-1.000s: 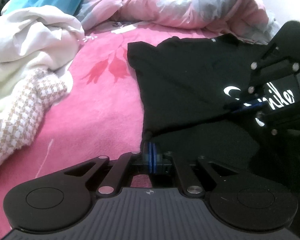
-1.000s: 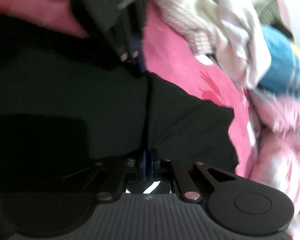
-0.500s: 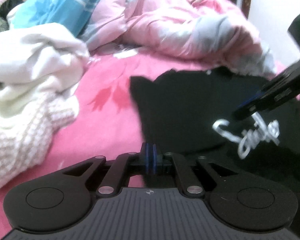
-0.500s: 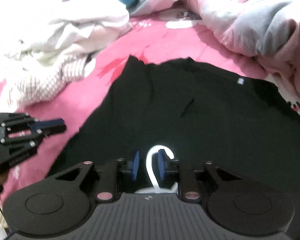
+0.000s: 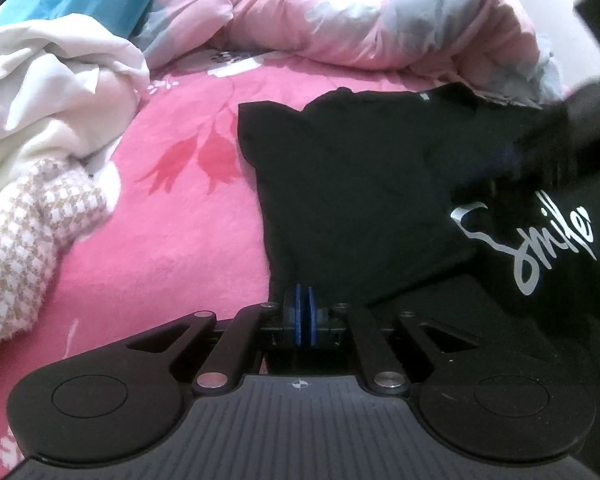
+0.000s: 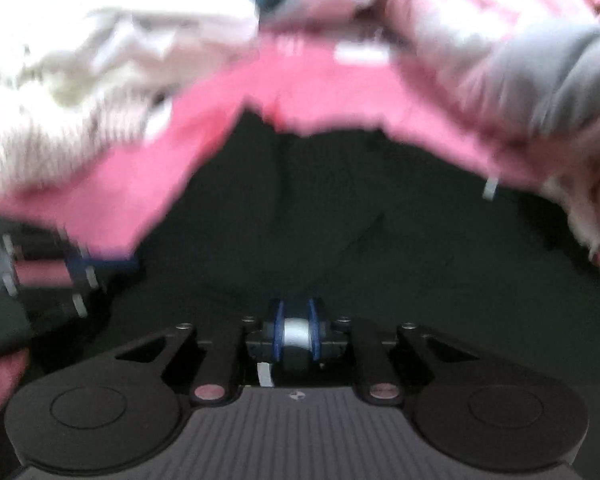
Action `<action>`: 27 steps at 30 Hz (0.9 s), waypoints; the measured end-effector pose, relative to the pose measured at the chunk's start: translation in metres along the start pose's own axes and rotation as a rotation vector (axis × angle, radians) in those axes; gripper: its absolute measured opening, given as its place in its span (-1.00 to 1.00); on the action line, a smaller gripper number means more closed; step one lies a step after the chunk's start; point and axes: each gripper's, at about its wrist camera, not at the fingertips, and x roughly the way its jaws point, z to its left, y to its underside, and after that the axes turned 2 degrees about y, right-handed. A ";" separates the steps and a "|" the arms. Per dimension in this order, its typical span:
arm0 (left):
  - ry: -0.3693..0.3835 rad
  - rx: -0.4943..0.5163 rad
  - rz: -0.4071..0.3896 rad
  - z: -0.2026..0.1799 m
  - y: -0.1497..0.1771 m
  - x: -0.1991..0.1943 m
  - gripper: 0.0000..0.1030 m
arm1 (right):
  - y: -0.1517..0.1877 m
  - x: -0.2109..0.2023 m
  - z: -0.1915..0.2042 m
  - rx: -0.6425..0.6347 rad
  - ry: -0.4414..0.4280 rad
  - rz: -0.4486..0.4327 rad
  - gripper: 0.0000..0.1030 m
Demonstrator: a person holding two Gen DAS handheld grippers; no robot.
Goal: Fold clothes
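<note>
Left wrist view: black T-shirt [image 5: 352, 184] lies on the pink bedsheet [image 5: 172, 216], fold underway, not finished.
Lower part with the silver script print [image 5: 524, 240] is turned up over the body of the shirt; sleeves and collar end look unfolded, so I judge most folds are left. Left gripper [image 5: 303, 314] has its blue pads clenched on the shirt's near edge. Right gripper [image 6: 296, 330] has jaws closing, with black cloth and a bit of the pale print between the pads; the pads appear to pinch it. Shirt is thin, limp, matte knit, edges wavy. Sheet is fuzzy with a red flower pattern. To the left: cream houndstooth knit [image 5: 32, 236] and a crumpled white garment [image 5: 60, 80], unfolded. Behind: puffy pink quilt [image 5: 380, 12].
</note>
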 end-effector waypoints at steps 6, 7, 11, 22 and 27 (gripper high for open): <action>-0.002 -0.006 -0.012 0.000 0.003 0.000 -0.88 | -0.018 0.041 -0.002 -0.076 0.084 -0.024 -0.75; -0.001 -0.012 -0.014 0.000 0.003 0.000 -0.88 | -0.013 0.052 -0.012 -0.076 0.134 -0.016 -0.77; 0.011 -0.053 -0.017 0.005 0.004 -0.001 -0.88 | -0.023 0.027 -0.031 0.087 0.212 -0.115 -0.75; 0.001 -0.073 -0.034 0.003 0.008 -0.004 -0.87 | -0.061 0.086 -0.018 0.174 0.186 -0.097 -0.81; 0.005 -0.100 -0.037 0.006 0.008 -0.004 -0.87 | -0.066 0.047 -0.013 0.181 0.189 -0.155 -0.79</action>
